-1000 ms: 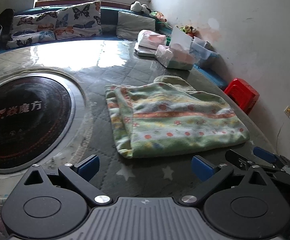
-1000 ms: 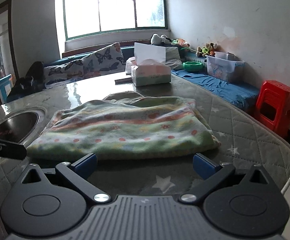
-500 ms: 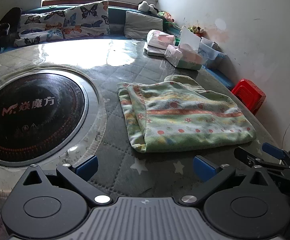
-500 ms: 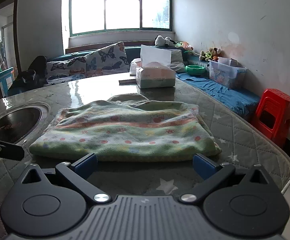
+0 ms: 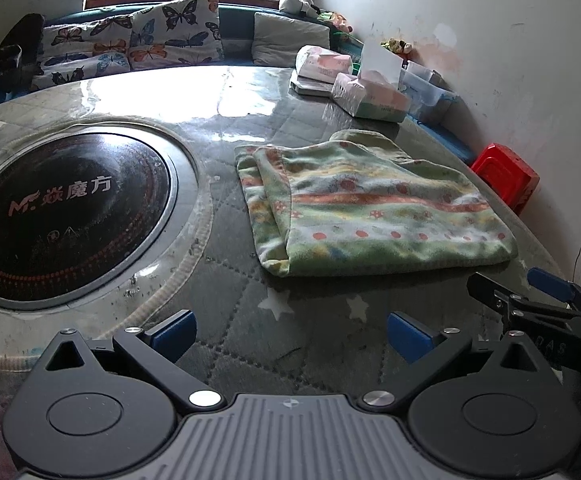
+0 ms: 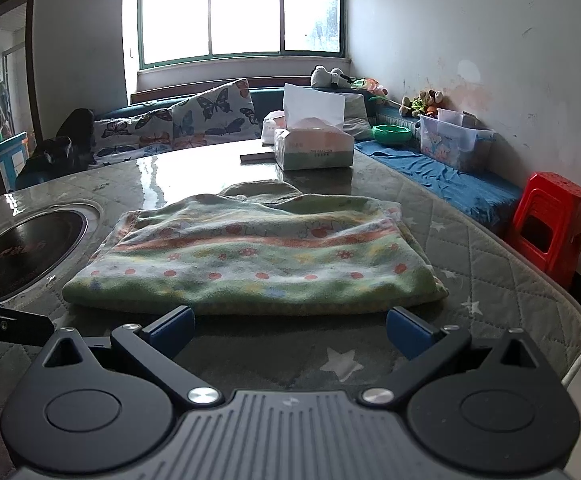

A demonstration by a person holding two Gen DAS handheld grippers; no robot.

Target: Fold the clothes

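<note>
Here, a fuzzy fleece garment in pale green with orange stripes and small red dots [image 5: 374, 208] lies folded into a soft, thick rectangle on the round table under its quilted grey star-print cover [image 5: 258, 344], just beside the glossy black circular hotplate set into the tabletop [image 5: 62, 216]. Its left end shows two stacked layers, and a plain greenish flap sticks out behind it; what that flap belongs to is hard to tell. The left gripper [image 5: 290, 330] hangs over the cover short of the cloth, its blue-padded fingers wide apart and empty. The right gripper [image 6: 290, 326] sits low, right at the near hem, fingers [image 6: 172, 326] likewise spread with nothing between them. A cardboard tissue box with a white sheet standing up [image 6: 312, 148] rests further back. The red plastic stool [image 6: 550, 224] is partly cut off by the table edge. Since a second ago both grippers have drawn back a little and the folded garment has stayed put.
</note>
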